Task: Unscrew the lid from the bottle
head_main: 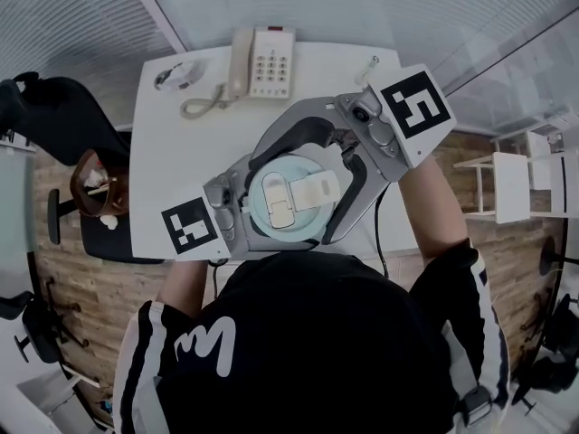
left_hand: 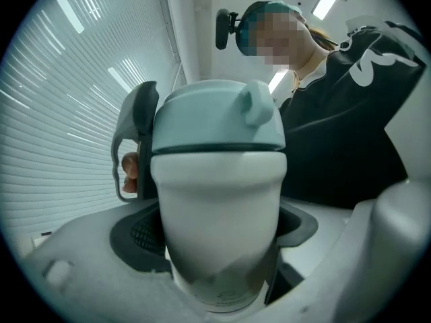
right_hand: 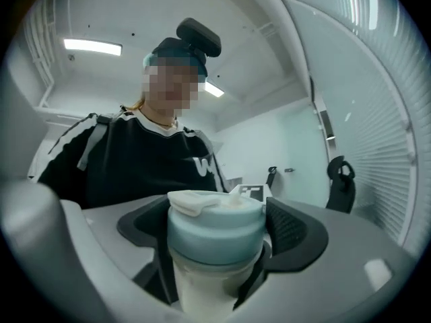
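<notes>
Gripping the white body of the bottle (left_hand: 215, 200) low down, the left gripper (left_hand: 217, 244) has its fingers closed tight against both sides of it. It holds the bottle up close in front of the person, nearer than the desk (head_main: 172, 170) edge. At the top of the bottle, the right gripper (right_hand: 215, 239) has its fingers pressed on the pale blue lid (head_main: 288, 197) from either side, so each tool has its own half of the job. The lid looks fully seated: a thin dark seam rings the bottle's neck, with no gap or tilt. I judge the unscrewing to be barely begun, if begun at all, with the turning and the lift-off both left to do. How many turns remain cannot be read. Beyond the bottle, at the desk's far edge, lies a corded telephone (head_main: 262, 61). By count: one bottle, one lid, two grippers, one telephone.
</notes>
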A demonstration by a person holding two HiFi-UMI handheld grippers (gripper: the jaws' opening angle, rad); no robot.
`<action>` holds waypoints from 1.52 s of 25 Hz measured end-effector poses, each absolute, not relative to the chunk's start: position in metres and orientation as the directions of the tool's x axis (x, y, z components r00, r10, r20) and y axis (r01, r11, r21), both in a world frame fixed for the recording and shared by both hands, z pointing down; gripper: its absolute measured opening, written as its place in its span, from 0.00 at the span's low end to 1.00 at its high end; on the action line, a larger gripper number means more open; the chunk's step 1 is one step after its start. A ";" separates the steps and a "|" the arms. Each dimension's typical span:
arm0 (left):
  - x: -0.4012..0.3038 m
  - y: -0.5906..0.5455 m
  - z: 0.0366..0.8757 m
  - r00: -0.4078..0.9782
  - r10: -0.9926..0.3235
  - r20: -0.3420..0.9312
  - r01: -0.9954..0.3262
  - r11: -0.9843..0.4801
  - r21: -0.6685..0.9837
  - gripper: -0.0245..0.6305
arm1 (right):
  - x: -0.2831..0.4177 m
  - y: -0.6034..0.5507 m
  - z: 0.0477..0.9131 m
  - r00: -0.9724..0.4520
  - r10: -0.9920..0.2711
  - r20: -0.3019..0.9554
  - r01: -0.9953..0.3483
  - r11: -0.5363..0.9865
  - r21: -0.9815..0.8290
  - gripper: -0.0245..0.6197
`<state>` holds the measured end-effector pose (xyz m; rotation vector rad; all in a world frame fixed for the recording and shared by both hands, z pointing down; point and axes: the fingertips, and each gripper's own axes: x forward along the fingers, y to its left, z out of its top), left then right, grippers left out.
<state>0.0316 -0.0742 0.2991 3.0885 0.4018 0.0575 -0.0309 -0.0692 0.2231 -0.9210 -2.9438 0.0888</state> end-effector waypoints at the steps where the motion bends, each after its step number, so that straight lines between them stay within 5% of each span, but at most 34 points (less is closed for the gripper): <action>1: 0.030 -0.079 0.297 0.975 0.221 0.016 0.220 -0.974 0.043 0.70 | -0.032 -0.074 0.218 -0.853 0.522 0.000 0.522 0.851 -0.056 0.72; 6: 0.009 -0.128 0.300 0.999 -0.041 -0.005 -0.041 -0.999 0.027 0.70 | -0.024 -0.114 0.201 -0.981 0.047 -0.187 0.043 0.999 0.028 0.73; 10: -0.007 -0.165 0.304 0.955 -0.298 0.003 -0.297 -0.954 -0.046 0.70 | -0.028 -0.137 0.206 -0.919 -0.340 -0.199 -0.352 0.936 0.025 0.73; 19: -0.017 -0.199 0.315 0.875 -0.484 0.022 -0.484 -0.875 -0.017 0.70 | -0.066 -0.167 0.237 -0.755 -0.648 -0.101 -0.654 0.756 0.027 0.73; 26: -0.017 -0.198 0.326 0.896 -0.440 0.067 -0.439 -0.898 -0.031 0.70 | -0.072 -0.177 0.255 -0.726 -0.686 -0.050 -0.687 0.725 0.039 0.73; 38: -0.012 -0.134 0.333 0.993 -0.068 0.098 -0.064 -0.997 -0.040 0.70 | -0.072 -0.122 0.261 -0.984 -0.180 -0.015 -0.181 0.983 0.025 0.73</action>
